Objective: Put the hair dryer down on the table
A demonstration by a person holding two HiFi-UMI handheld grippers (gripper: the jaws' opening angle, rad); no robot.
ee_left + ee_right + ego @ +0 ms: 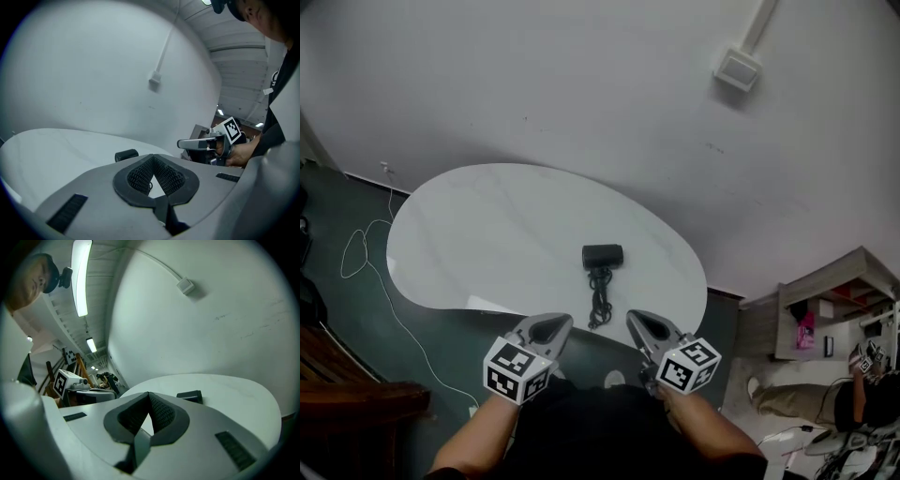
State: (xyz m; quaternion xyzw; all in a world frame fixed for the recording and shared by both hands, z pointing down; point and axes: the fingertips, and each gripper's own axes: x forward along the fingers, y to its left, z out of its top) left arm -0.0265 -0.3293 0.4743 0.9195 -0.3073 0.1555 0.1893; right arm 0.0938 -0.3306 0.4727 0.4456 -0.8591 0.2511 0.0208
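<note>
A black hair dryer (602,255) lies on the white oval table (487,234), its coiled black cord (600,302) trailing toward the front edge. Both grippers are held off the table's near edge, apart from the dryer. My left gripper (551,328) is shut with nothing in it, and so is my right gripper (649,326). In the left gripper view the jaws (153,159) meet at the tip, with the dryer (126,154) beyond them and the right gripper (197,144) off to the side. In the right gripper view the closed jaws (149,394) point toward the dryer (190,396).
A wall box with a conduit (738,68) sits high on the white wall. A white cable (366,253) snakes over the dark floor at the left, near a wooden chair (347,394). A shelf unit (825,309) and another person (825,403) are at the right.
</note>
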